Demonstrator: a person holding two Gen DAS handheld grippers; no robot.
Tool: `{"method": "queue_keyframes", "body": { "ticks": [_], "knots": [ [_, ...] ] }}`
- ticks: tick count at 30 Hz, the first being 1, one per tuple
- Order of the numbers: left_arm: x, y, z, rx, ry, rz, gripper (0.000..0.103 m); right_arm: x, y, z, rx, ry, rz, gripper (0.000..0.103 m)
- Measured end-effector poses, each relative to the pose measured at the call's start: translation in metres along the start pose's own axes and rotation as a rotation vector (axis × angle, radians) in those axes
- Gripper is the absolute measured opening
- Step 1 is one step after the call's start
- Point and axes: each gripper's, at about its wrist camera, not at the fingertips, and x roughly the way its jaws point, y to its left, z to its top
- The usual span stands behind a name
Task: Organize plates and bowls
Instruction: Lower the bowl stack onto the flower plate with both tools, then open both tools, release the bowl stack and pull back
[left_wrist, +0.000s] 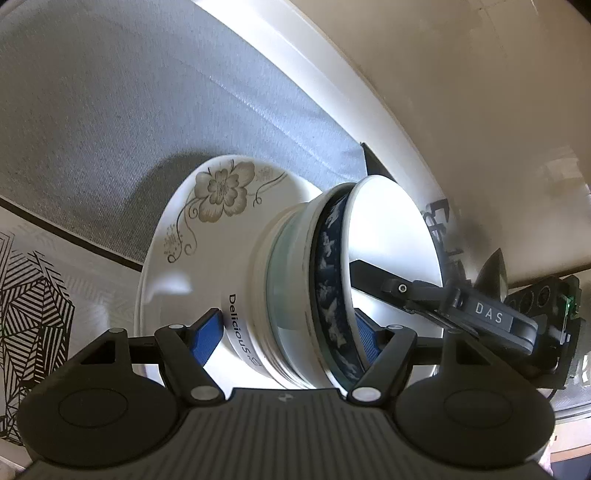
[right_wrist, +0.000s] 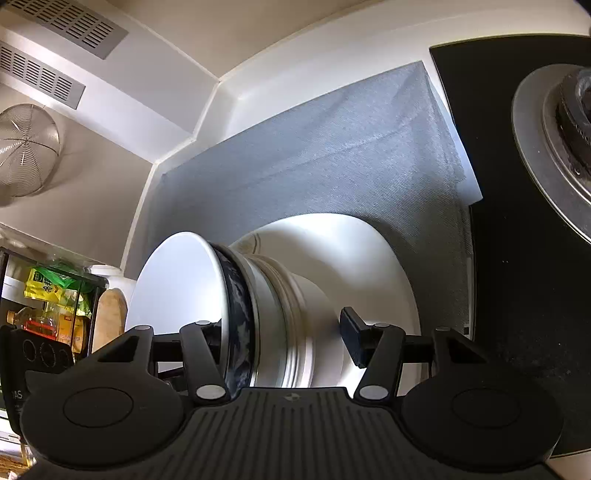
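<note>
Tabletop (right_wrist: 258, 92): white, backed by a wall, with a black hob (right_wrist: 517, 277) at one side. Mat (right_wrist: 332, 166): grey cloth spread flat over the tabletop, bare in its far half. Plate (left_wrist: 192, 236): white, flower-printed, the base of the stack, appearing to hang just above the mat's near edge; whether it touches is unclear. Bowls (left_wrist: 295, 295): several nested on the plate's middle, a lettered white one lowest, a blue-patterned rim near the top, a plain white one (right_wrist: 177, 288) uppermost. Left claw (left_wrist: 291, 332): clenched on the stack's side, one blue pad under the plate by the lowest bowl, the other inside the top bowl. Right claw (right_wrist: 284, 336): grasping the opposite side likewise, one finger inside the top bowl, the other against the plate's underside. Step in hand, by my reckoning: carrying the whole stack, two-handed, onto the mat. Next move calls for lowering both sides evenly until the plate sits flat, then releasing both claws together; any tilt risks the bowls sliding.
</note>
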Motion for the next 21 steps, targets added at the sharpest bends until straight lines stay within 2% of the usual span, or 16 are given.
{"method": "queue_keyframes", "body": {
  "ticks": [7, 10, 14, 17, 19, 20, 21],
  "knots": [
    [0.016, -0.013, -0.006, 0.022, 0.005, 0.024, 0.076, 0.005, -0.006, -0.001, 0.009, 0.011, -0.007, 0.058],
    [0.013, -0.013, -0.005, 0.032, -0.008, 0.026, 0.076, 0.006, -0.007, -0.001, -0.003, 0.005, -0.024, 0.051],
    [0.009, -0.010, -0.003, 0.016, -0.003, 0.019, 0.079, 0.005, -0.009, 0.000, 0.018, 0.001, -0.022, 0.049],
    [-0.001, -0.010, -0.002, 0.031, -0.010, -0.011, 0.085, 0.003, -0.008, -0.002, 0.022, -0.007, -0.030, 0.048],
    [-0.011, -0.019, -0.002, 0.084, -0.043, 0.023, 0.097, -0.002, -0.006, -0.003, 0.027, -0.019, -0.030, 0.048],
    [-0.017, -0.024, -0.004, 0.115, -0.064, 0.050, 0.101, -0.005, -0.004, -0.004, 0.018, -0.028, -0.032, 0.051],
    [-0.023, -0.028, -0.005, 0.142, -0.084, 0.079, 0.103, -0.010, 0.000, -0.005, 0.003, -0.041, -0.041, 0.061]
  ]
}}
